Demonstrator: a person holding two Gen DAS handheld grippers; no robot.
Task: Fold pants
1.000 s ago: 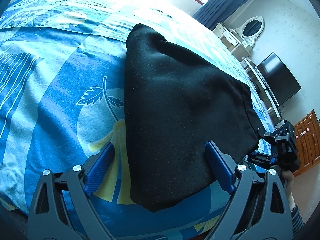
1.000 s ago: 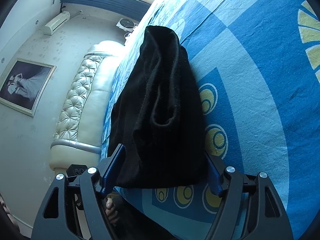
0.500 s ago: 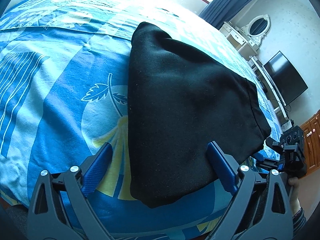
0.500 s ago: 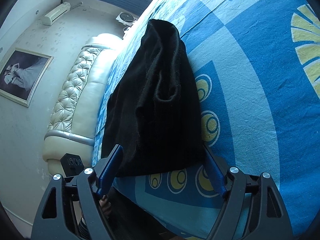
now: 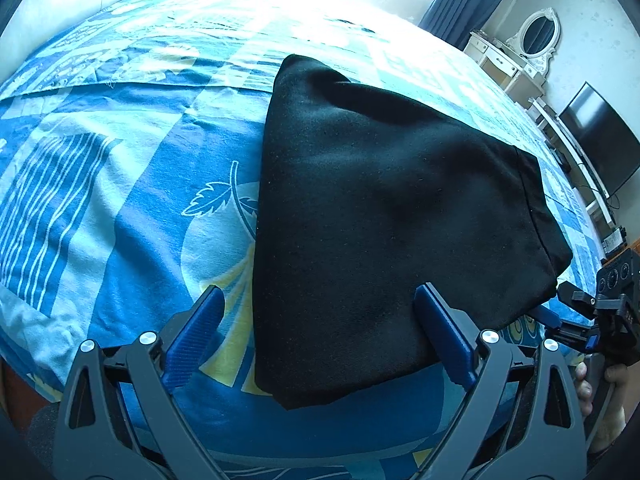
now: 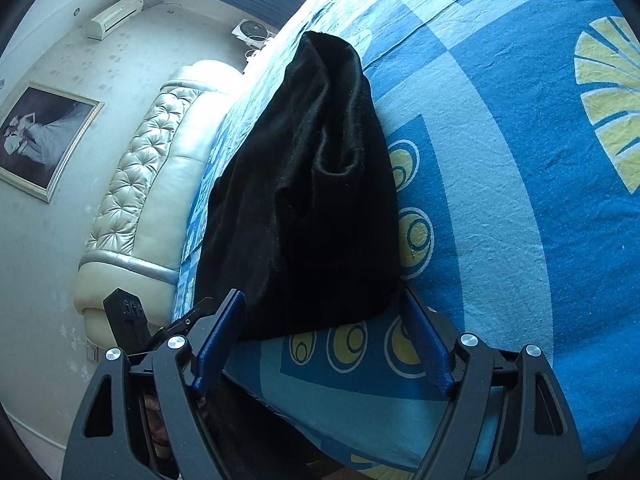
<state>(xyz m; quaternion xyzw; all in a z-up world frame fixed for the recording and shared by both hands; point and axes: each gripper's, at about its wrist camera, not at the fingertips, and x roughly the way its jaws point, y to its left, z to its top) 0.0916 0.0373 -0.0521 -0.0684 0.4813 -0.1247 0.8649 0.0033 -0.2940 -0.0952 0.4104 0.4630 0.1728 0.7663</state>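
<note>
The black pants point(image 5: 372, 216) lie folded in a compact pile on the blue patterned bed sheet point(image 5: 120, 200). My left gripper point(image 5: 320, 332) is open and empty, its blue pads point(image 5: 196, 328) either side of the pile's near edge, just short of it. In the right wrist view the pants point(image 6: 308, 200) stretch away from the near edge. My right gripper point(image 6: 320, 340) is open and empty just short of the pile's end. The right gripper also shows in the left wrist view point(image 5: 592, 312) at the pile's right corner.
The bed's near edge runs just below both grippers. A tufted cream headboard point(image 6: 144, 196) stands to the left in the right wrist view. A dresser with an oval mirror point(image 5: 536, 40) and a TV point(image 5: 596, 136) stand along the far right wall.
Both grippers have drawn back a little from the pile and stay open. The pants lie still.
</note>
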